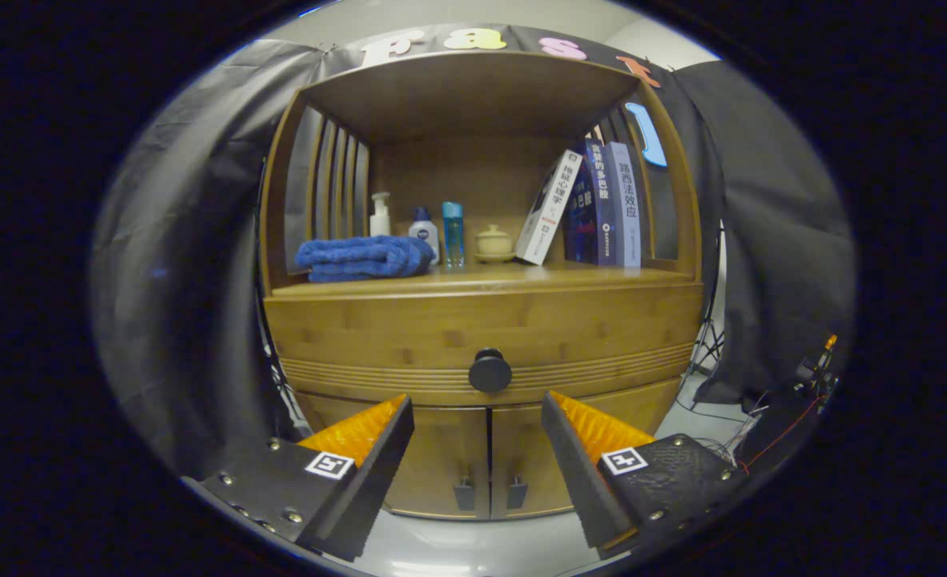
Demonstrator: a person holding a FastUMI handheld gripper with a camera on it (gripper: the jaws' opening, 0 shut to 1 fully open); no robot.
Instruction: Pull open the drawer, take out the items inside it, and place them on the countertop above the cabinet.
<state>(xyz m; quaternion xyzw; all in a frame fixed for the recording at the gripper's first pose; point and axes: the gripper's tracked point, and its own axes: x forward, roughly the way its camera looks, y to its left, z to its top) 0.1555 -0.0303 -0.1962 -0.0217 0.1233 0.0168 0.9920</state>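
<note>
Bamboo cabinet (481, 320) standing ahead, drawer (409, 340) sitting closed, round dark knob (489, 370) showing just beyond fingertips. Gripper (477, 417) hovering with fingers spread wide, gripping nothing, knob lying above gap between them. Countertop (521, 279) carrying folded blue towel (364, 258), three bottles (424, 232), small lidded pot (493, 241), leaning books (594, 204). Two lower doors (489, 457) staying shut below drawer.

The cabinet (481, 320) is matt grained wood, its drawer knob (489, 370) smooth and dark; the folded towel (364, 258) is fuzzy cloth.
</note>
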